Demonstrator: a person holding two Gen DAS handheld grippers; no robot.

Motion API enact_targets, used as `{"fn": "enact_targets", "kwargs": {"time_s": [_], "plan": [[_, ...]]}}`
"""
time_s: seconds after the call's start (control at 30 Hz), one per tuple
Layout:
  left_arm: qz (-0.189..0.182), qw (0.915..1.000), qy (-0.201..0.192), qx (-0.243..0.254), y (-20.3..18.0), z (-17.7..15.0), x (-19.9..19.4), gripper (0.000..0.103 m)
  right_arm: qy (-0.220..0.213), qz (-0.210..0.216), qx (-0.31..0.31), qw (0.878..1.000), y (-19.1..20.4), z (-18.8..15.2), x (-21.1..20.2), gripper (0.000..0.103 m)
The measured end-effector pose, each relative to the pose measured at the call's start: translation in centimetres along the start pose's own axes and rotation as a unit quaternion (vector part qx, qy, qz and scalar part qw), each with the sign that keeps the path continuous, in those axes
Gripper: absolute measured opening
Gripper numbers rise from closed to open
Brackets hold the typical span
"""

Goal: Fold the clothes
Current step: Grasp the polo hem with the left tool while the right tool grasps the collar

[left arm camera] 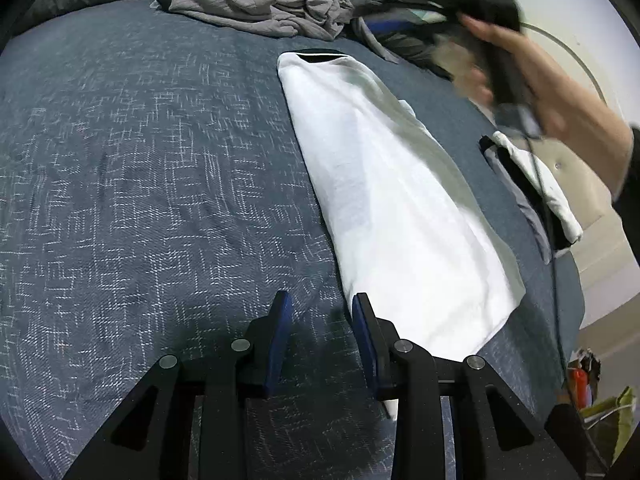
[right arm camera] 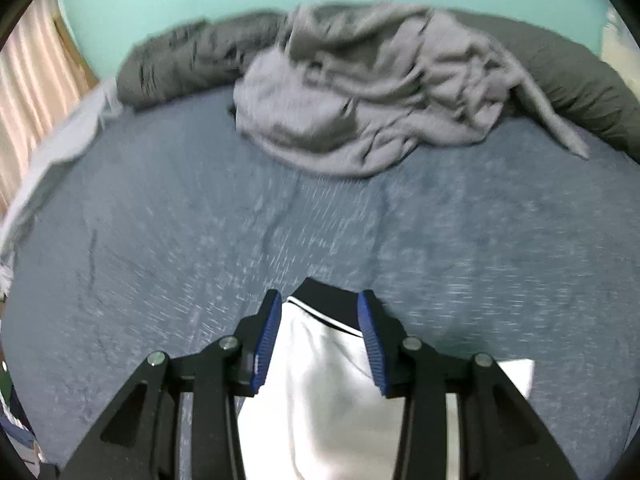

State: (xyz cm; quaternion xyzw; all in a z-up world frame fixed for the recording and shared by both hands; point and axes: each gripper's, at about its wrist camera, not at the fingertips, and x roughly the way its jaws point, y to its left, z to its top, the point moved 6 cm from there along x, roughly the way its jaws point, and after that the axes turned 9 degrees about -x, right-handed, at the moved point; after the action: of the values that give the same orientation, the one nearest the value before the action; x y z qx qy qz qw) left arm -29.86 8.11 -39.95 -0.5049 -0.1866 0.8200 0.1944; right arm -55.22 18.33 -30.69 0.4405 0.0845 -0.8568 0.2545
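A white shirt [left arm camera: 384, 200] lies folded into a narrow strip at the bed's [left arm camera: 140, 160] centre; both tongs, left [left arm camera: 322, 312] and right [right arm camera: 320, 312], gape empty. Grey clothes [right arm camera: 360, 100] at twelve o'clock await folding.

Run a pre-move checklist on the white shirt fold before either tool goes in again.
1. White shirt lies folded into a long strip on the blue bedspread: ok.
2. Left tool empty, pads apart, beside the shirt's near end: ok.
3. Right tool clear of cloth: cannot tell for certain; its pads stand apart above the black collar, nothing visibly pinched, but the view is blurred.
4. Shirt's far edge lying flat: not ok, a flap sticks out on the right side.
5. Space left of the shirt free for the next fold: ok.
6. Grey clothes heap kept apart from the shirt: ok.
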Motion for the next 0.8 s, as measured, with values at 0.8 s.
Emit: {"fn": "enact_targets", "kwargs": {"time_s": [0.8], "plan": [[-0.019,0.997,0.02,-0.072,-1.3,-3.7,1.0,0.034,0.027,0.069,0.177,0.981,-8.8,-24.3,-11.1,0.04]]}}
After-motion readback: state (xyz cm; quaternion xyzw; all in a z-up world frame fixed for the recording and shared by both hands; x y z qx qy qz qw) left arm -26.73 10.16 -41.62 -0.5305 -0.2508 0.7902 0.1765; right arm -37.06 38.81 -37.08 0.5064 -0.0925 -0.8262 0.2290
